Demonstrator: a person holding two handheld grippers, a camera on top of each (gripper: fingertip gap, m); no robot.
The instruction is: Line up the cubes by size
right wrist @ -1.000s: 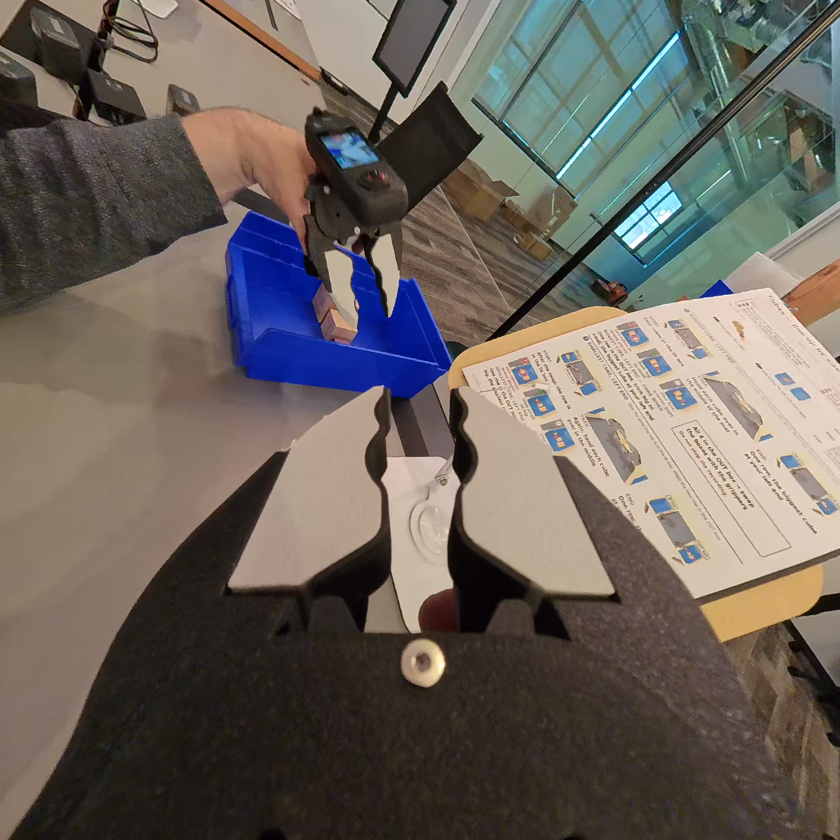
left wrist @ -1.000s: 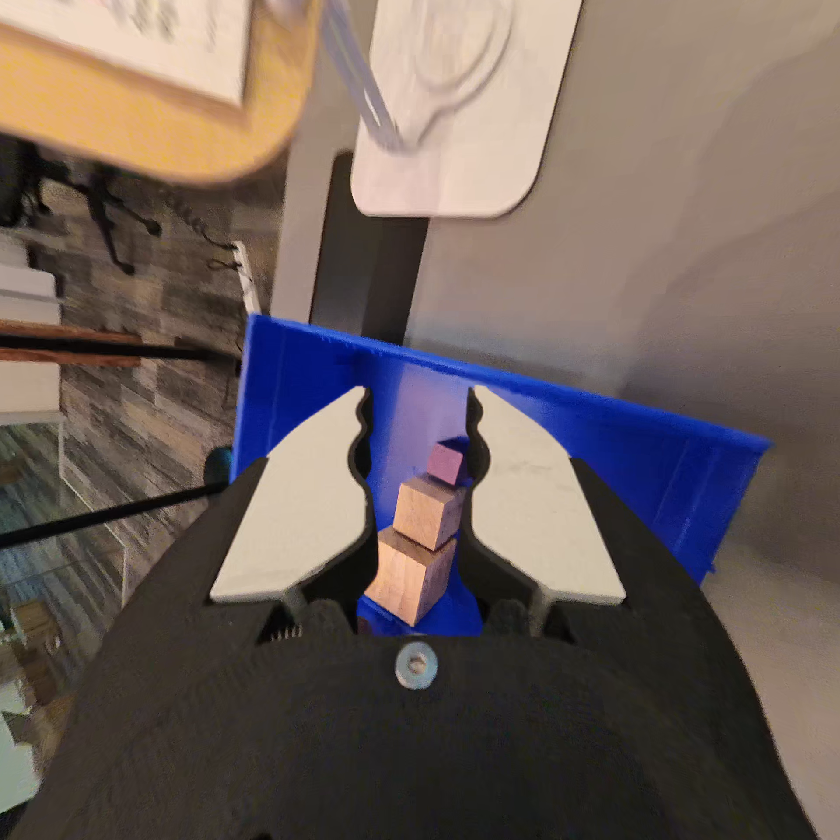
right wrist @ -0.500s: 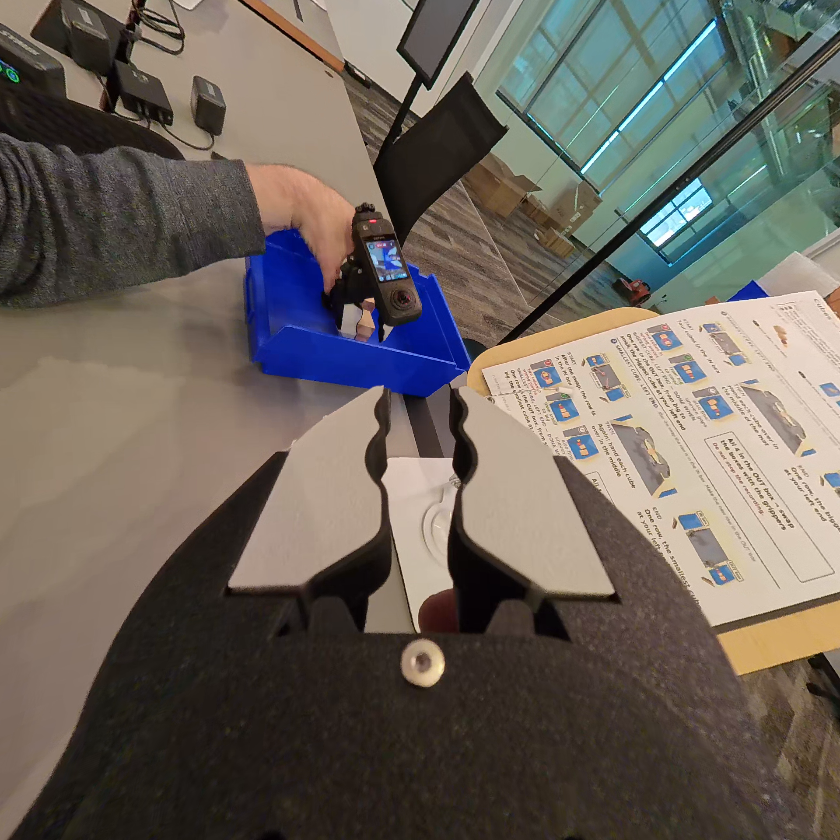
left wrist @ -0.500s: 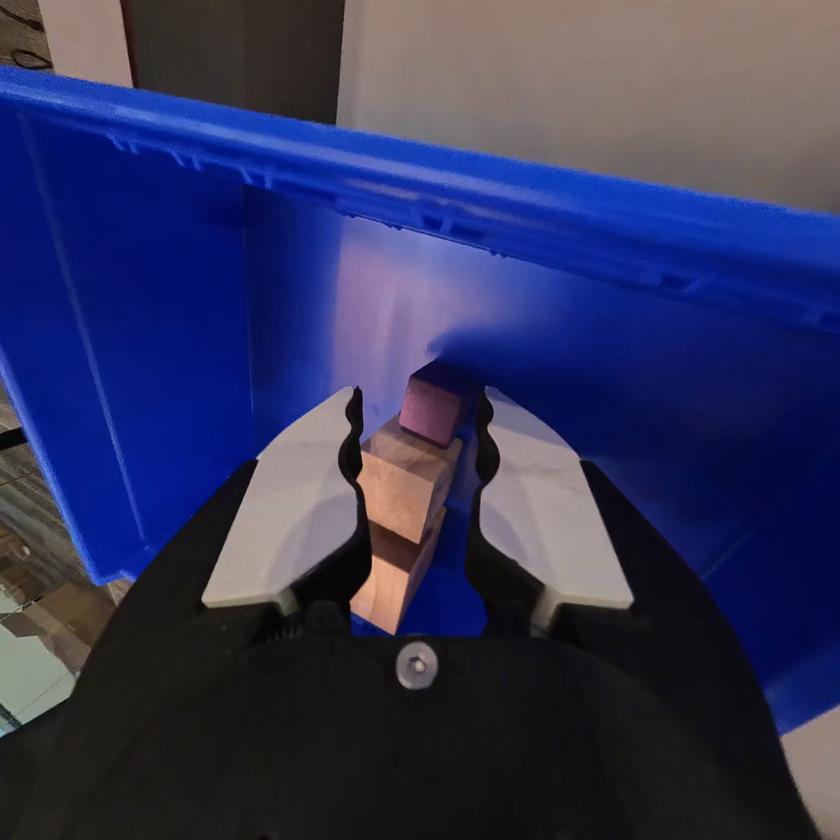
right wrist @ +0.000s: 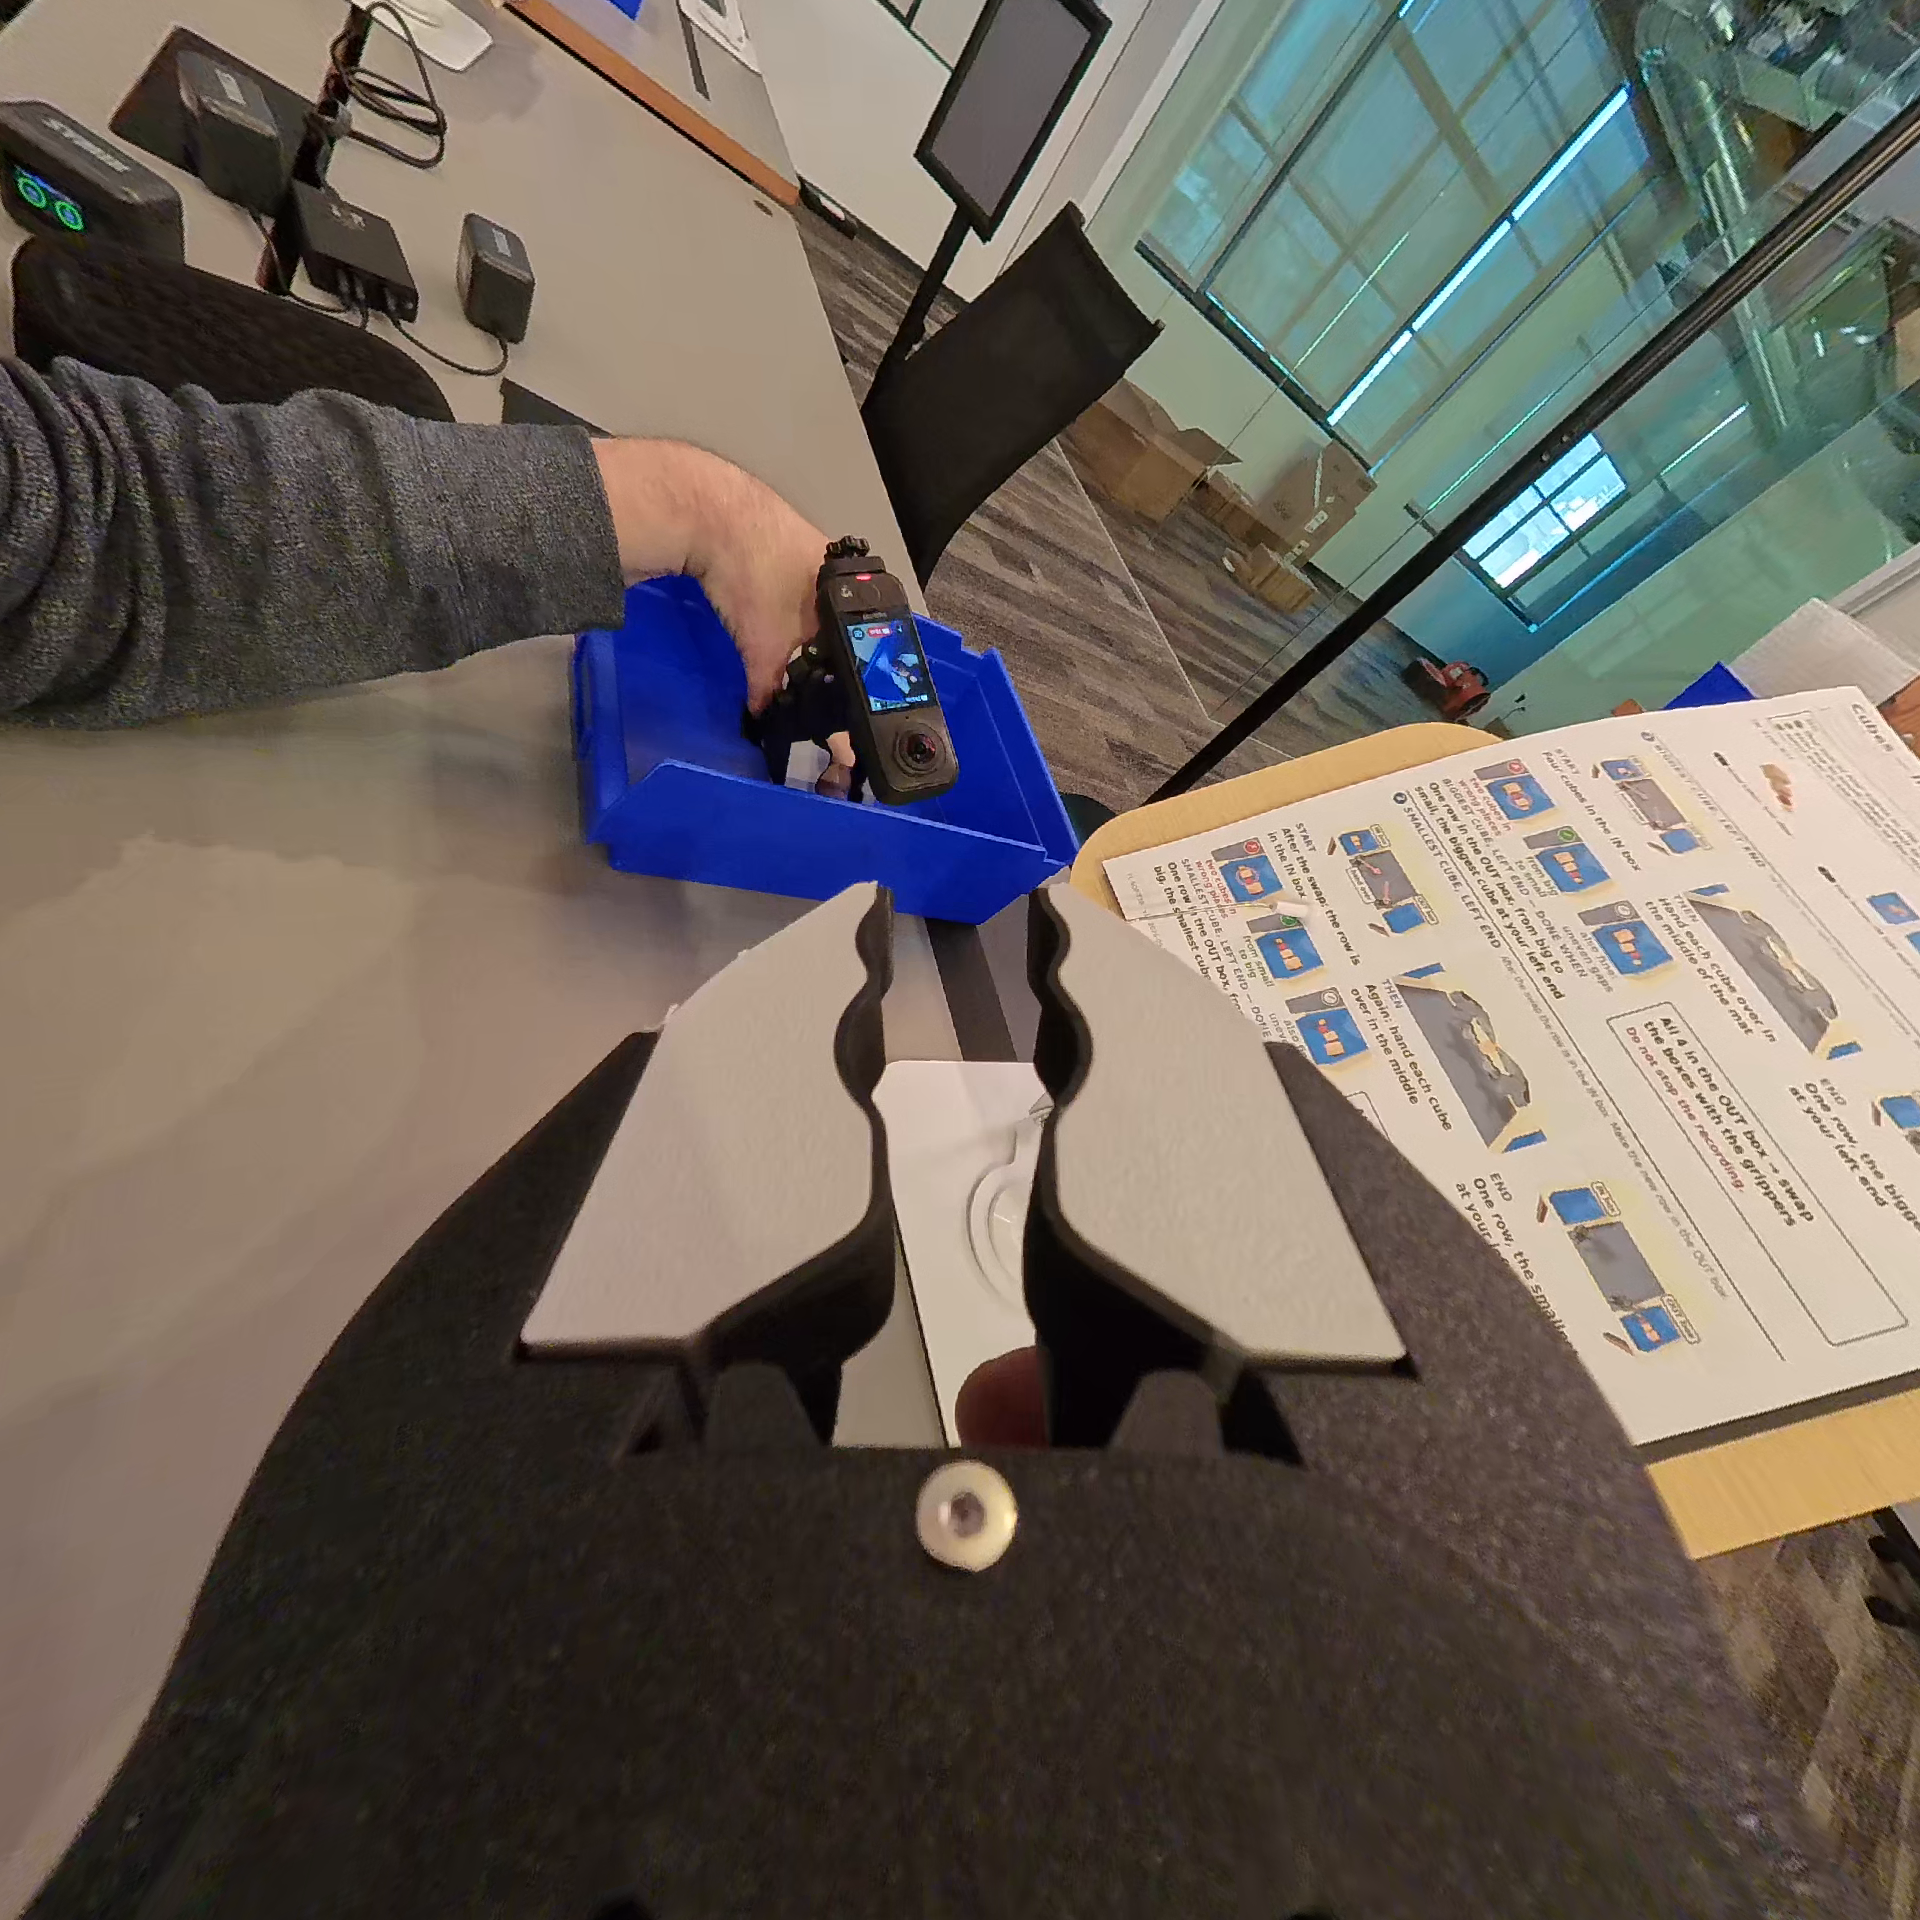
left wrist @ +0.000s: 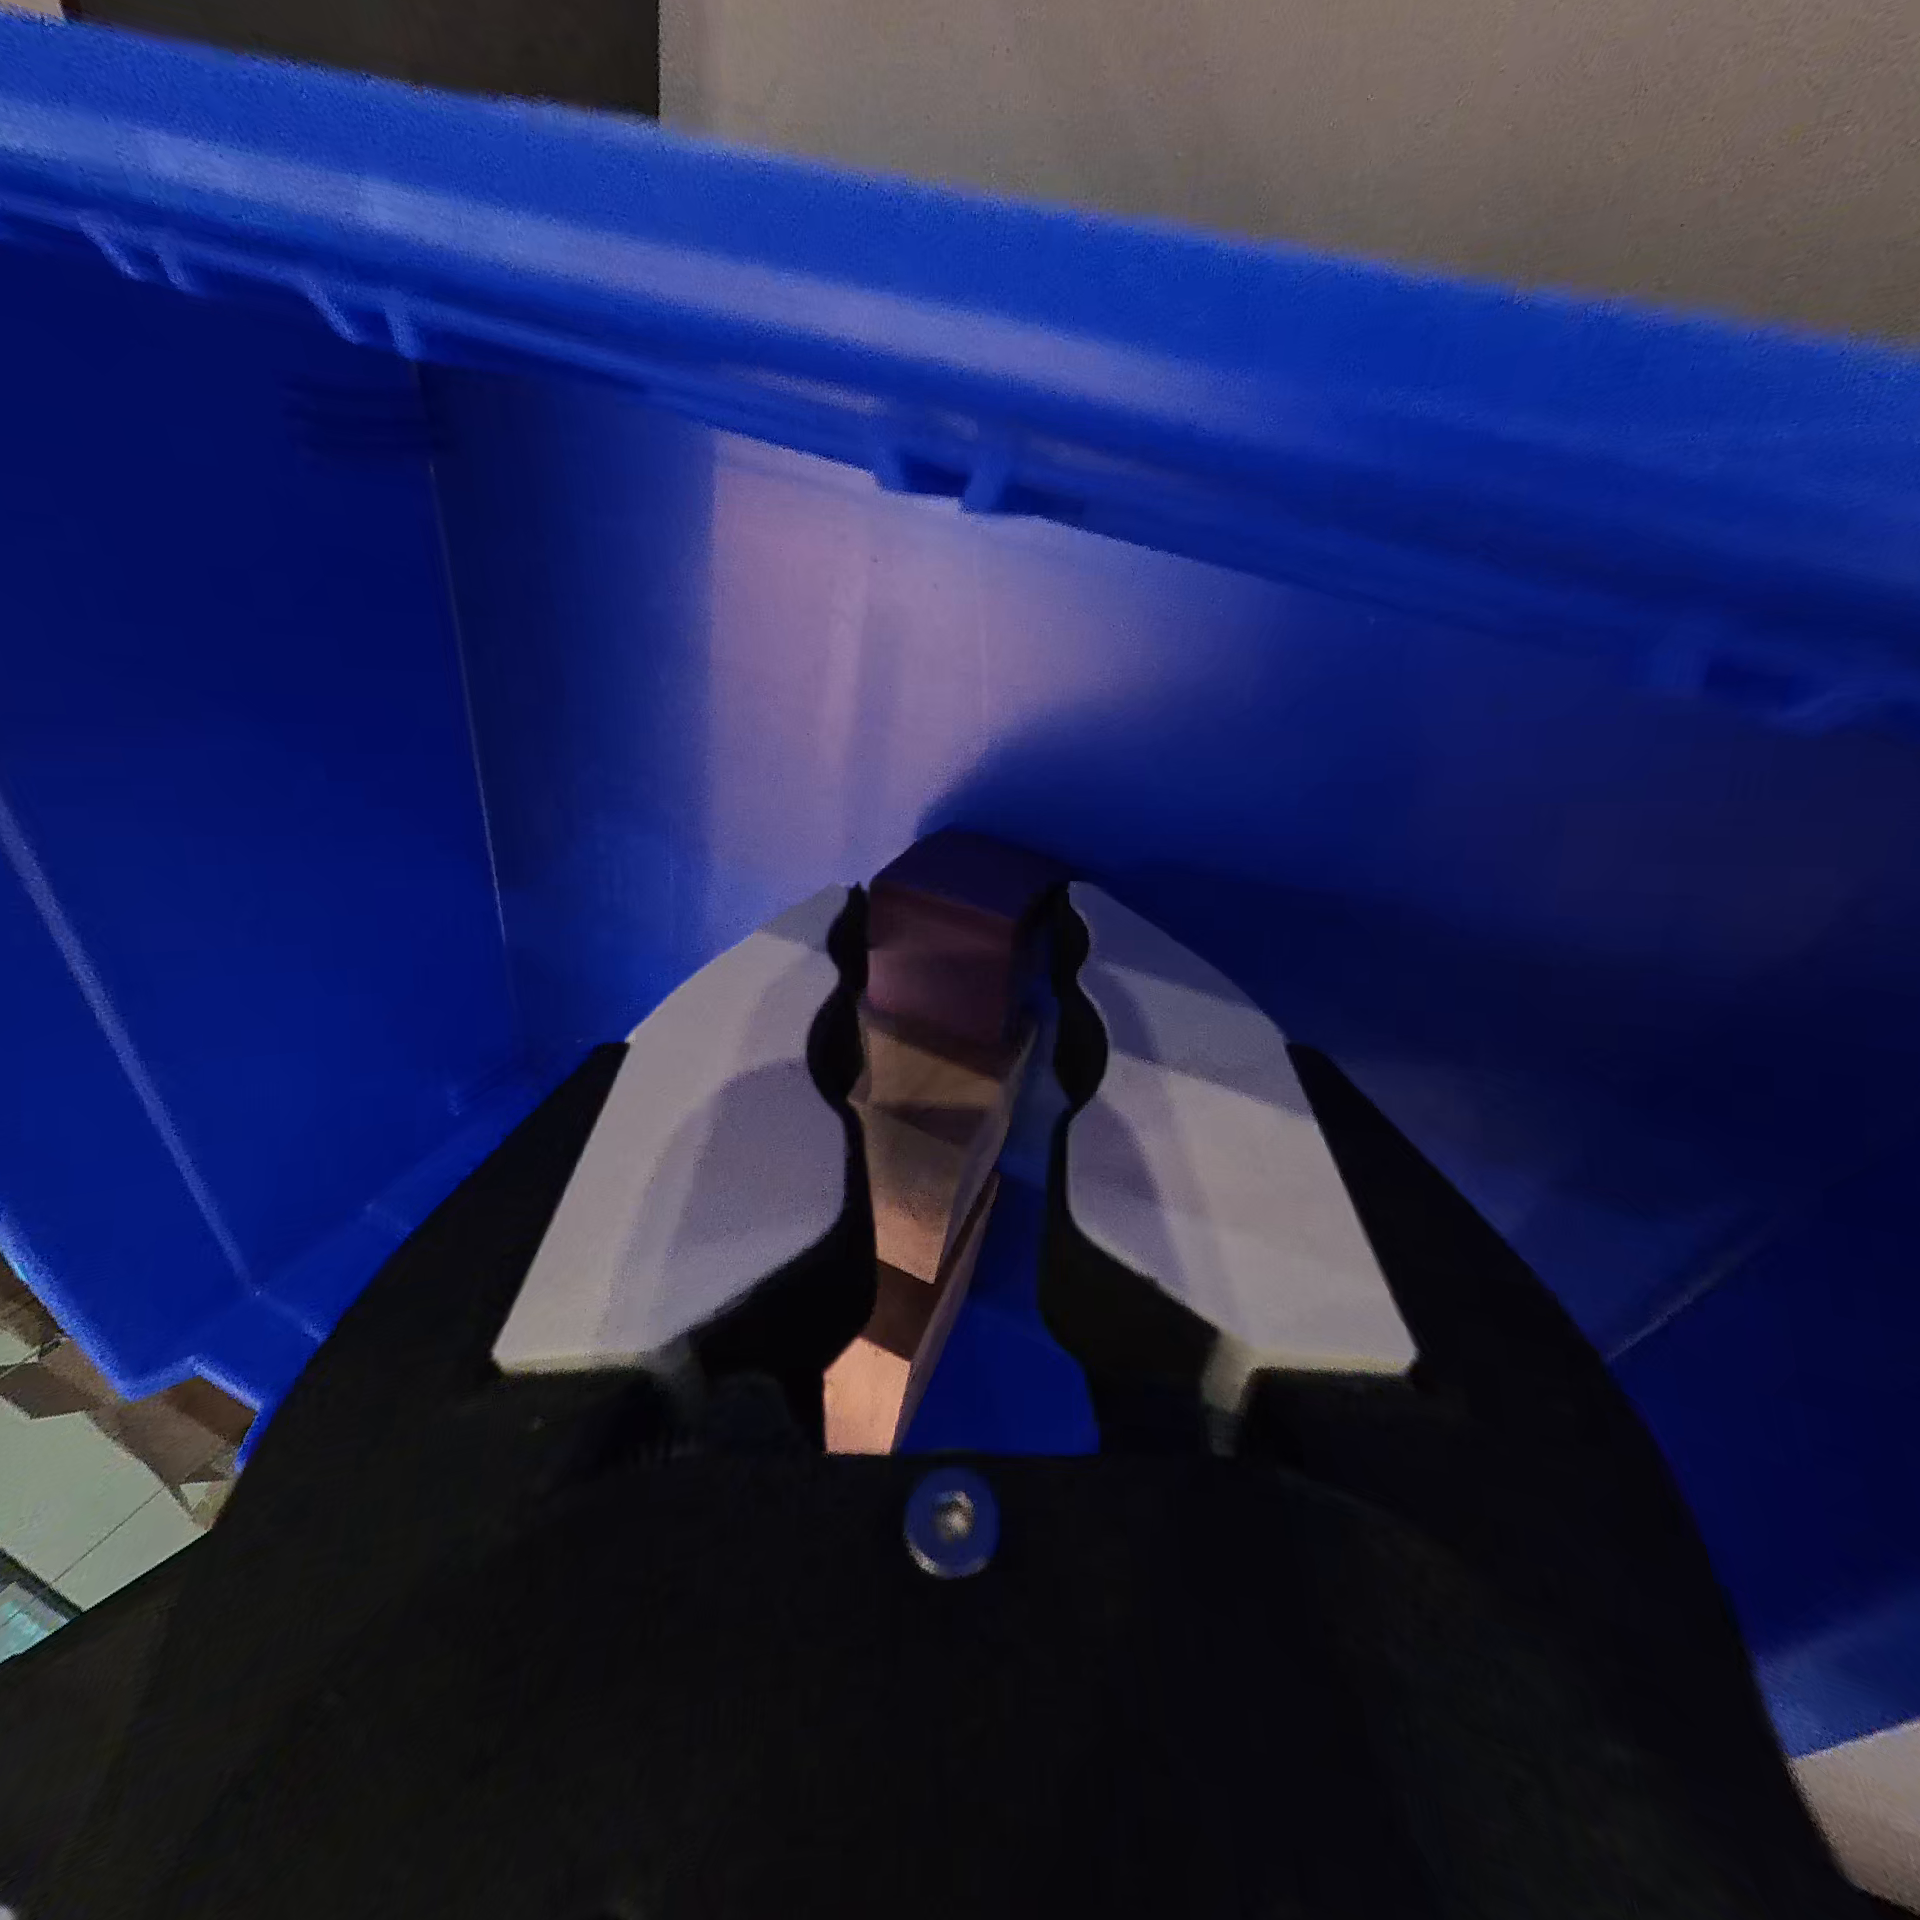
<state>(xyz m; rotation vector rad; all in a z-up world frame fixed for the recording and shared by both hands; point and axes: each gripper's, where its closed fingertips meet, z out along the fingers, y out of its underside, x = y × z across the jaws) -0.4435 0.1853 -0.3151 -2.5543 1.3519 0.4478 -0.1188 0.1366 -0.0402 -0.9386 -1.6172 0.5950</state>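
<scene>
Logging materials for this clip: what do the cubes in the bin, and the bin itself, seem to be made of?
Cubes: probably bare wood, matte; tan faces, faint grain. The farthest cube, between the left gripper's fingertips, looks purplish, perhaps only blue light off the bin. Blue bin: moulded plastic, glossy, with ribs under the rim.

Printed writing and small displays, right wrist view only

An instruction sheet [right wrist: 1558, 1039] with black and red printed lines, small blue picture panels and round tick and cross marks lies on a tan board [right wrist: 1766, 1455] at the tabletop [right wrist: 312, 1039] edge, just right of the blue bin [right wrist: 831, 842]. Above the bin, the camera [right wrist: 883, 686] on the left hand-held gripper shows a lit screen, its marks too small to read. Far left of the bin, a black device [right wrist: 73, 177] carries pale lettering on top and two green lit rings. The left wrist view shows no writing.
</scene>
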